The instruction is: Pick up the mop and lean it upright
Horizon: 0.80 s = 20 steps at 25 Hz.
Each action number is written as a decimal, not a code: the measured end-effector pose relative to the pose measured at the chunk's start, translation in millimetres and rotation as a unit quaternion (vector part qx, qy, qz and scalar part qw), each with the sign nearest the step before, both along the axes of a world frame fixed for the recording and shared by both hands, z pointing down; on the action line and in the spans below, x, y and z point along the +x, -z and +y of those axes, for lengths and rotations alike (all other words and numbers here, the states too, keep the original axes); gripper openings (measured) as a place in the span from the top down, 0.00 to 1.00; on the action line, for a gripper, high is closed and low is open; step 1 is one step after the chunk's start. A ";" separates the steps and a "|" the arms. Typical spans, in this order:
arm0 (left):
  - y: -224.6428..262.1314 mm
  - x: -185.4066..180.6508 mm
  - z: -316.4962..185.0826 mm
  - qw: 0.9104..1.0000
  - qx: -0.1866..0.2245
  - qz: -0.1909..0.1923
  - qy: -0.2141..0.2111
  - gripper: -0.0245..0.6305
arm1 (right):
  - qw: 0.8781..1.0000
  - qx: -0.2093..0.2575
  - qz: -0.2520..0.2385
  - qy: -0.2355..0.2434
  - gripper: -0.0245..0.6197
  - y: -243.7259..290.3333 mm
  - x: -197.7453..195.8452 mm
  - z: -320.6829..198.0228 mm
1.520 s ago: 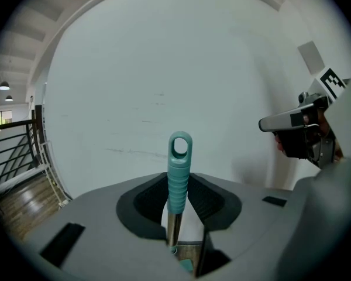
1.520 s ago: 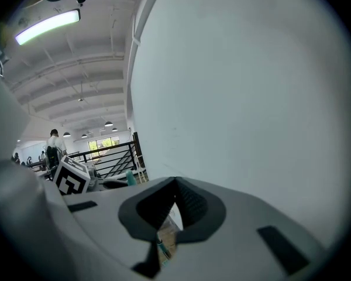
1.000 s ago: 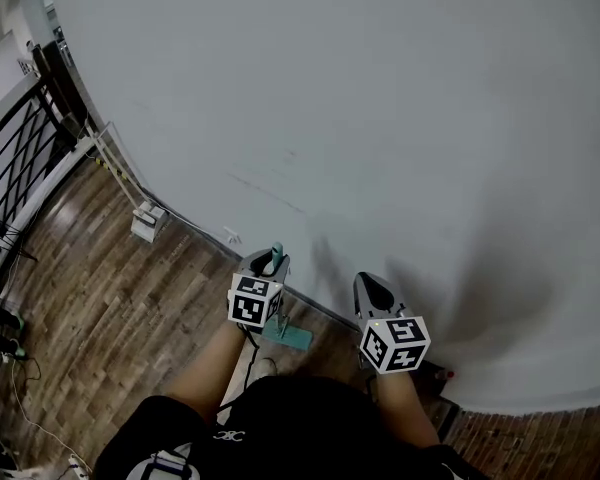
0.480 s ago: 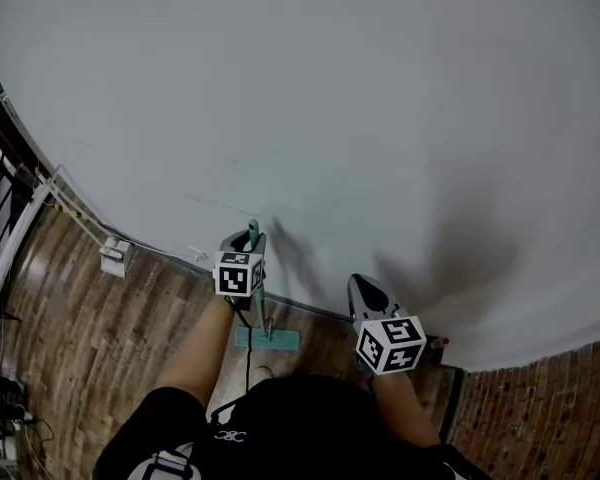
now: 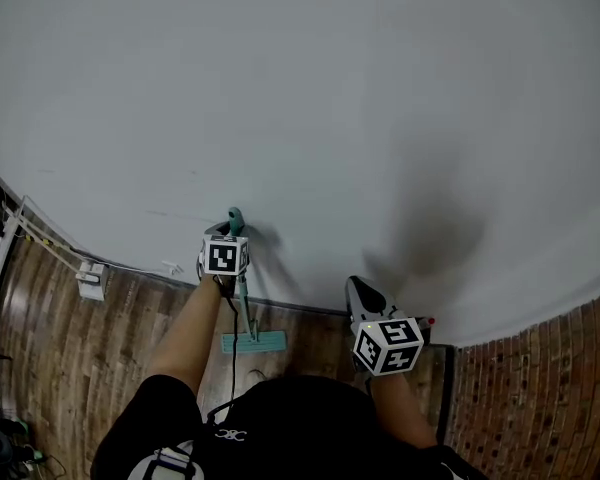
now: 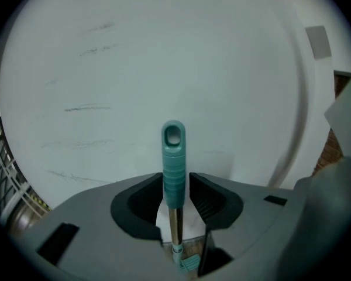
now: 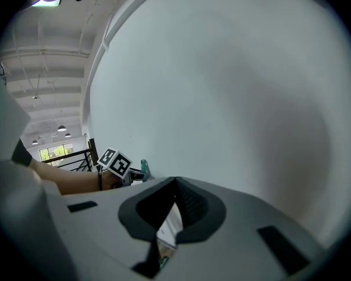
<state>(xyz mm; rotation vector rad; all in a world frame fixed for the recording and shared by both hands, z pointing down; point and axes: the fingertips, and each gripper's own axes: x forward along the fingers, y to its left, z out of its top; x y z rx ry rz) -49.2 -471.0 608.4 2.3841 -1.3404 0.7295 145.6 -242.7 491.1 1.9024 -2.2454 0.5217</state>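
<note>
Mop [image 5: 246, 313] looks light, stiff; take its ribbed grip [image 6: 174, 163] near the wall [image 6: 164, 57], where left tongs [image 6: 176, 185] have just been loosening around it, right tongs [image 7: 175, 184] clenched empty.

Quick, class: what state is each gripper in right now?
Left gripper: open, jaws just opening, teal ribbed mop handle between them.
Right gripper: shut, empty.

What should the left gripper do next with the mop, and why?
Probably finish opening the left gripper and draw it back: its jaws have just been opening round the mop handle, which already stands upright close against the wall.
</note>
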 end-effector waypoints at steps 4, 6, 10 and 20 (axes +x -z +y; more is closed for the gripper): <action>-4.1 0.7 -2.3 0.999 0.028 -0.033 -0.004 0.65 | 1.000 -0.005 0.000 0.001 0.94 -2.8 -1.6 -1.1; 3.0 -5.5 -2.0 0.999 0.043 -0.028 0.014 0.63 | 1.000 -0.006 0.000 0.004 0.94 -4.0 -4.4 -3.6; 32.3 -33.4 16.7 0.995 0.044 -0.001 0.086 0.94 | 1.000 -0.007 -0.005 0.020 0.94 -5.9 -13.1 -7.8; 96.7 -34.9 107.2 0.995 0.063 0.045 0.068 0.97 | 0.998 0.012 -0.014 0.066 0.94 -4.6 -35.4 -9.2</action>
